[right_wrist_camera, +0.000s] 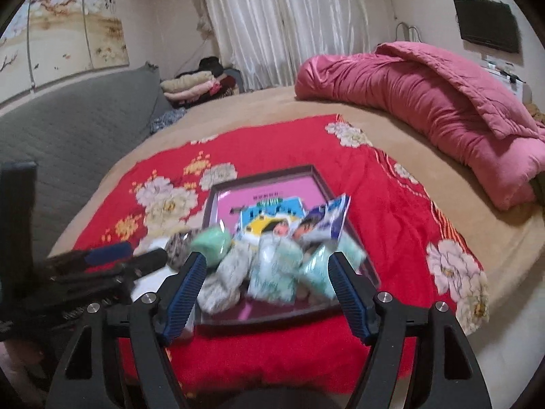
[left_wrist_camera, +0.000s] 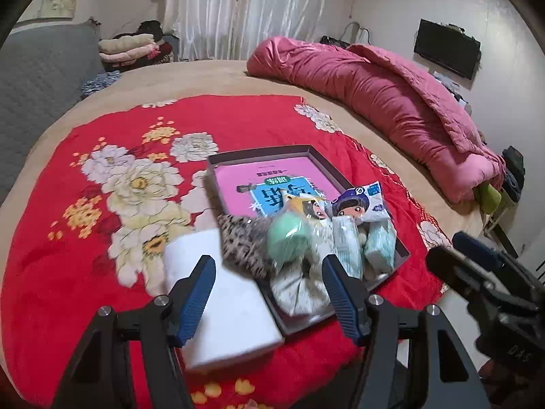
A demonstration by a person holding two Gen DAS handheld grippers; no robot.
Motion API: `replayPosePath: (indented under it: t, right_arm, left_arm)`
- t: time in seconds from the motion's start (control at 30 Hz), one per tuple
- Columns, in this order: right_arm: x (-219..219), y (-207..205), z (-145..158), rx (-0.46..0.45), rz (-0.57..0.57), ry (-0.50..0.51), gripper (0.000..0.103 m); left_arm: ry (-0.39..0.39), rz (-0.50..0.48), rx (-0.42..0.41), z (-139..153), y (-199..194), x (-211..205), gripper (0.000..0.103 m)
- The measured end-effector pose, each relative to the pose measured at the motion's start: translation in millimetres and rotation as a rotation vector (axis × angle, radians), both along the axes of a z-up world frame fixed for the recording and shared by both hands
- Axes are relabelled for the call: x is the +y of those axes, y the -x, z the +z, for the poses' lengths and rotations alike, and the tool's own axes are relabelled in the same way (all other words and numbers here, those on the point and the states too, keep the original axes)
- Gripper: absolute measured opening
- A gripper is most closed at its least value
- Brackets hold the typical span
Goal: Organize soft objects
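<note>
Nearest in the left wrist view, the left gripper (left_wrist_camera: 269,293) stands with its blue pads spread and nothing pressed between them; it hangs released above the near end of the dark tray (left_wrist_camera: 403,250). Just past its fingertips a white folded cloth (left_wrist_camera: 221,306) lies on the red floral blanket (left_wrist_camera: 85,221), outside the tray and touching its left wall, with its long axis running away from the viewer, roughly in line with the fingers. This cloth looks like the piece not yet sorted, and the left gripper is the nearer one to it, so a reach slightly leftward and down seems the likely call. The right gripper (right_wrist_camera: 264,284) is likewise spread wide and empty, hovering over the tray's near right part, above blurred pale-green packets (right_wrist_camera: 272,276). Inside the tray the soft things crowd the near end: a speckled knit piece (left_wrist_camera: 243,245) overhanging the left wall, a mint green bundle (left_wrist_camera: 287,237), a pale scrunchie-like cloth (left_wrist_camera: 299,293), and cartoon-printed packs (left_wrist_camera: 361,201) behind. Beyond them the pink tray floor (left_wrist_camera: 238,184) is bare, and farther off a pink quilt (left_wrist_camera: 391,102) lies rumpled.
</note>
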State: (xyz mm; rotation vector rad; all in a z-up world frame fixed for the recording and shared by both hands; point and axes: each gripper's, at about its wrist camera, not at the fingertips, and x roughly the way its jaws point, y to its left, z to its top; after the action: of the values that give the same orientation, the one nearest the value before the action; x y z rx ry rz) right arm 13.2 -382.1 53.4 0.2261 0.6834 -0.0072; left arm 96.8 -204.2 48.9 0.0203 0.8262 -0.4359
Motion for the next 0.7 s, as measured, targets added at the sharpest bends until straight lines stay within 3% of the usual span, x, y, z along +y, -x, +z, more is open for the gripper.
replayPosePath:
  t: [0.37,0.7]
  right_arm:
    - [42,40,-4,0.091,0.002,0.017,0.077]
    - [74,70,4,0.042,-0.011,0.052,0.077]
  left_arm:
    - [0.002,0.065,0.028,-1,55,45,0.064]
    - [-0.026,0.092,0.053,-13,88,72,0.064]
